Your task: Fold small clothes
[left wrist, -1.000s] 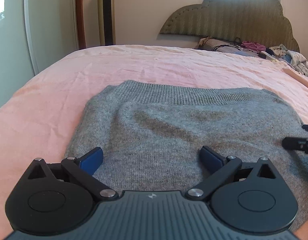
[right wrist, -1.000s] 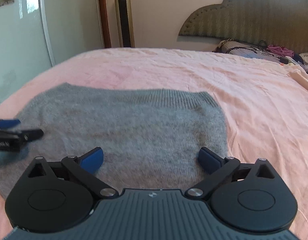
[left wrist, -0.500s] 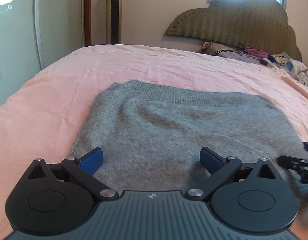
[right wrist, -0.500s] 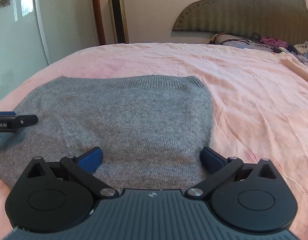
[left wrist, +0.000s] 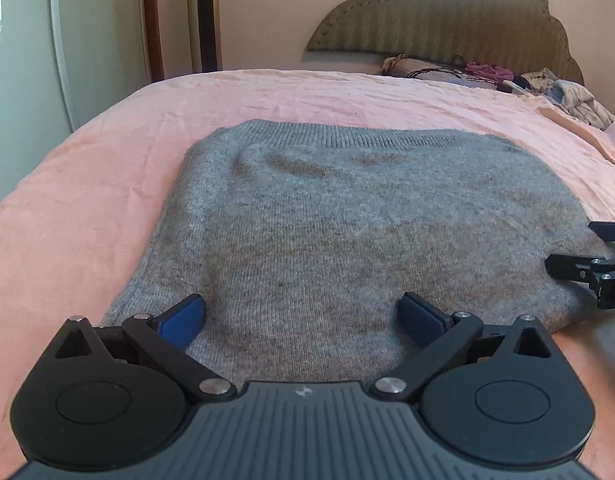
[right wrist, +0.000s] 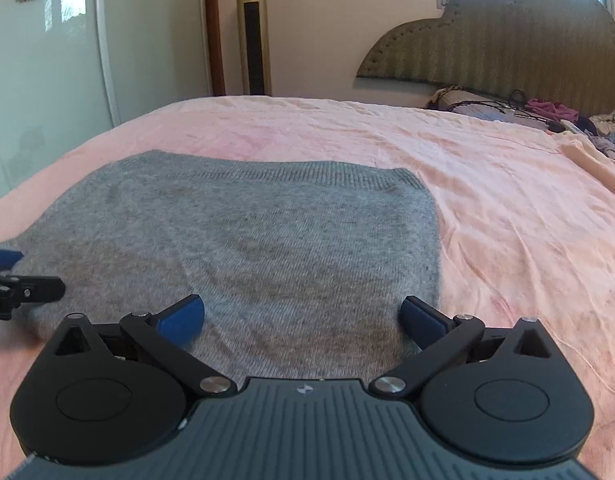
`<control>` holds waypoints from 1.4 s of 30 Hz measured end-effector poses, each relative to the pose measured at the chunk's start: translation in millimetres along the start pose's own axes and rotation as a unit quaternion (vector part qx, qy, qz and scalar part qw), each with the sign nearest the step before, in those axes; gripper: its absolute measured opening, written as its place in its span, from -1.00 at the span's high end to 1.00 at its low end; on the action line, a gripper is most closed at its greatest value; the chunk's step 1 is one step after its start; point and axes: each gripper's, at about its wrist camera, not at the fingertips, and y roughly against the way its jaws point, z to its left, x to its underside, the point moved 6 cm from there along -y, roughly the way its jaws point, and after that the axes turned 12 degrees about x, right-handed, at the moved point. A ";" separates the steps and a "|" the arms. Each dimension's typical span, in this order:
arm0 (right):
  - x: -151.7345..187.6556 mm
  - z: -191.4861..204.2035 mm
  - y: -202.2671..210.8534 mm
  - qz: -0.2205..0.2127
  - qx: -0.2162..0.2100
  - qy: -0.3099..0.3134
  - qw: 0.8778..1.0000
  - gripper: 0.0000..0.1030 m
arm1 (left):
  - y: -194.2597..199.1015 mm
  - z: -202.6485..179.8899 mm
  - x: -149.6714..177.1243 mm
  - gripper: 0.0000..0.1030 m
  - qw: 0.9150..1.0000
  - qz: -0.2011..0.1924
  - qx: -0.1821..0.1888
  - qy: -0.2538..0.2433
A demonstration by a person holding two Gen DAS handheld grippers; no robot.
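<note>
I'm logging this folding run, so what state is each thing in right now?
Grey sweater: lying on the bed, folded into a rough rectangle, ribbed hem at the far edge, some soft wrinkles.
Left gripper: open, over the near edge of the sweater, holding nothing.
Right gripper: open, over the sweater's near right corner, holding nothing.
Pink sheet: spread over the bed, creased.
Clothes pile: heaped loosely by the headboard, unfolded.

Left gripper (left wrist: 302,312): black linkage arms, silver pivot screws, two round black discs either side of a ribbed dark grey body with a small white logo. Fingers (left wrist: 183,315) tipped with blue pads. Right gripper (right wrist: 302,313): same build, black arms, silver screws, ribbed grey housing, blue pads (right wrist: 421,316). No sleeves or cables visible.
</note>
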 end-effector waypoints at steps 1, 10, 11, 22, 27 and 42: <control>2.0 -1.5 -3.1 0.004 -0.005 -0.005 1.000 -1.00 | 0.6 -0.2 -0.8 -1.00 1.000 0.001 -0.001 0.003; 2.2 -4.1 -1.8 0.002 -0.007 -0.014 1.000 -1.00 | 65.1 35.7 32.6 -1.00 0.967 -0.080 0.033 0.240; 2.3 -4.0 -2.0 0.002 -0.007 -0.014 1.000 -1.00 | 72.3 41.6 37.2 -1.00 0.953 -0.100 0.052 0.279; 1.3 -4.7 -1.9 0.002 -0.011 -0.020 1.000 -1.00 | 43.9 76.6 19.6 -0.49 0.886 -0.144 0.092 0.431; 1.0 -5.4 -2.0 0.001 -0.014 -0.023 1.000 -1.00 | 30.8 79.3 16.1 0.39 0.904 -0.118 0.041 0.408; 7.9 -88.6 0.5 -0.017 -0.157 -0.337 0.928 -0.99 | -4.5 -159.2 -33.8 0.93 0.982 -0.070 0.148 -0.099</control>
